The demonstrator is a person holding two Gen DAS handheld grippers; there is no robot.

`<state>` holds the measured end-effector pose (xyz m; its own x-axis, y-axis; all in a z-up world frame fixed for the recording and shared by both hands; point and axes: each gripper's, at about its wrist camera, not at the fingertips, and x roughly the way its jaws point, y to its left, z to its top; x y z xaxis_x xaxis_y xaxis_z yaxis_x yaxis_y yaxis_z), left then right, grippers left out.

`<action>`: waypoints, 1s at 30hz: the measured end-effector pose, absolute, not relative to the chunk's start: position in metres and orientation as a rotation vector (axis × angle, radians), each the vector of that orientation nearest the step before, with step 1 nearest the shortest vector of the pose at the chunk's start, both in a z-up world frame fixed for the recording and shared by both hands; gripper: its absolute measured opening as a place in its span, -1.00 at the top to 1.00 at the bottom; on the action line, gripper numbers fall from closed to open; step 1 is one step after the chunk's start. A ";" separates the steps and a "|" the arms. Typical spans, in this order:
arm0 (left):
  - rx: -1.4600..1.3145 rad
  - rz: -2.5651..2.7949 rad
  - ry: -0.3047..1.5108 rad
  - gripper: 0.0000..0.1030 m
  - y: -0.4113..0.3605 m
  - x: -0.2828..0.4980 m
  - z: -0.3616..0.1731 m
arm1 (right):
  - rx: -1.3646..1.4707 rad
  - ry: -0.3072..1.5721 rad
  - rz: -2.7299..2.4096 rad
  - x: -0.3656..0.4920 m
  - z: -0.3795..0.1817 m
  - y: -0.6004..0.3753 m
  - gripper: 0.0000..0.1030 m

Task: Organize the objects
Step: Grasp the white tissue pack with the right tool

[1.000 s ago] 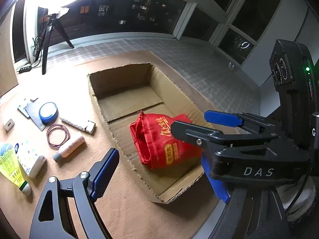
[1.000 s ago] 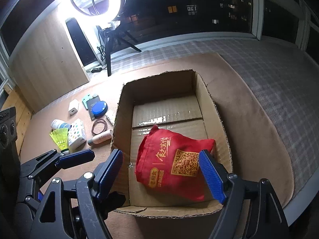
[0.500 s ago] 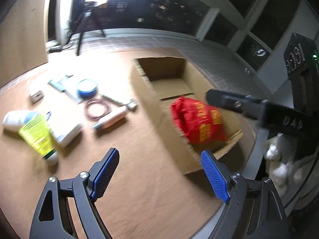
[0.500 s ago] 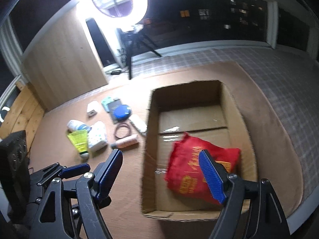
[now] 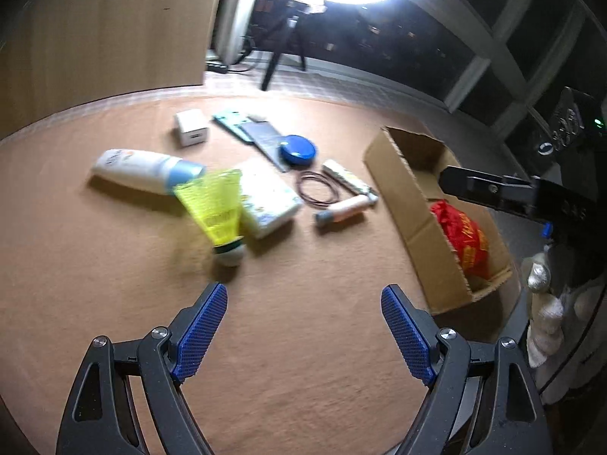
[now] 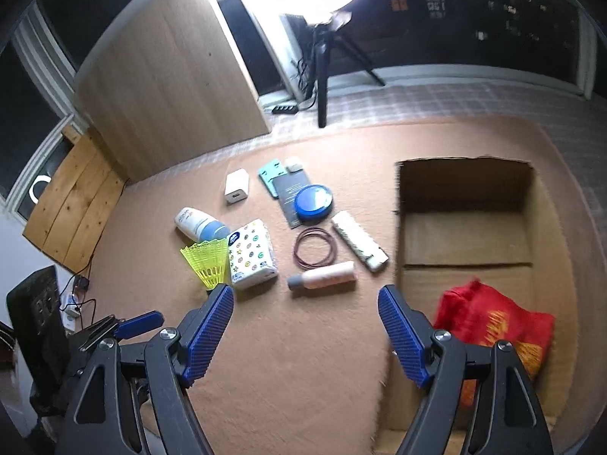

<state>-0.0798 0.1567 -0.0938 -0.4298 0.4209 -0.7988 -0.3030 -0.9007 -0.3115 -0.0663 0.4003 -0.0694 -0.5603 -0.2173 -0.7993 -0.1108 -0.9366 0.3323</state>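
Note:
A cardboard box (image 6: 464,223) lies open on the brown mat with a red bag (image 6: 493,318) inside; the box (image 5: 417,204) and bag (image 5: 461,235) also show in the left wrist view. Left of the box lie a yellow shuttlecock (image 5: 218,208), a tissue pack (image 5: 265,197), a white and blue bottle (image 5: 146,168), a pink tube (image 5: 343,210), a hair tie ring (image 5: 316,189), a blue round tin (image 5: 297,149) and a white charger (image 5: 191,127). My left gripper (image 5: 303,333) is open and empty just short of the shuttlecock. My right gripper (image 6: 303,333) is open and empty over the mat.
A ring light on a tripod (image 6: 322,57) stands behind the mat. A wooden panel (image 6: 167,76) leans at the back left. A dark booklet (image 6: 294,193) and a white strip (image 6: 358,240) lie among the items. Cables and a socket (image 6: 74,303) lie at the left.
Both grippers have swung left, away from the box and towards the loose items. The left one now faces the shuttlecock. Both stay open.

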 end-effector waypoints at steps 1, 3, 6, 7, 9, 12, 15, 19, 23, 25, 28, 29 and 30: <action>-1.359 2.347 -0.173 -0.67 0.152 -0.080 -0.094 | 1.456 -0.539 -2.650 -0.074 -0.073 0.397 -0.46; -1.370 2.360 -0.189 -0.67 0.144 -0.081 -0.097 | 1.470 -0.541 -2.622 -0.086 -0.079 0.391 -0.46; -1.375 2.374 -0.206 -0.66 0.130 -0.080 -0.097 | 1.493 -0.556 -2.577 -0.105 -0.091 0.381 -0.45; -1.377 2.379 -0.206 -0.66 0.127 -0.079 -0.097 | 1.506 -0.562 -2.565 -0.112 -0.096 0.378 -0.43; -1.382 2.387 -0.206 -0.65 0.123 -0.077 -0.098 | 1.524 -0.568 -2.539 -0.124 -0.104 0.371 -0.28; -1.391 2.395 -0.207 -0.65 0.115 -0.075 -0.099 | 1.539 -0.574 -2.508 -0.143 -0.112 0.360 -0.18; -1.402 2.401 -0.215 -0.65 0.108 -0.073 -0.101 | 1.556 -0.600 -2.480 -0.163 -0.120 0.354 -0.11; -1.416 2.416 -0.235 -0.65 0.095 -0.071 -0.104 | 1.582 -0.628 -2.442 -0.191 -0.131 0.346 0.01; -1.431 2.434 -0.264 -0.64 0.083 -0.069 -0.107 | 1.622 -0.637 -2.407 -0.221 -0.144 0.339 0.09; -1.437 2.442 -0.280 -0.65 0.076 -0.067 -0.108 | 1.652 -0.642 -2.383 -0.235 -0.152 0.337 0.11; -1.447 2.450 -0.299 -0.64 0.069 -0.067 -0.110 | 1.720 -0.601 -2.354 -0.250 -0.164 0.331 0.17; -1.451 2.451 -0.302 -0.64 0.067 -0.067 -0.111 | 1.743 -0.588 -2.347 -0.251 -0.167 0.329 0.18; -1.454 2.452 -0.304 -0.64 0.066 -0.067 -0.111 | 1.746 -0.578 -2.349 -0.250 -0.167 0.328 0.19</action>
<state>-0.0675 0.0655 -0.1112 -0.4577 0.3378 -0.8225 -0.1267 -0.9404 -0.3157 -0.2505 0.3275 -0.1669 -0.3069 -0.3498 -0.8851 -0.1011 -0.9128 0.3958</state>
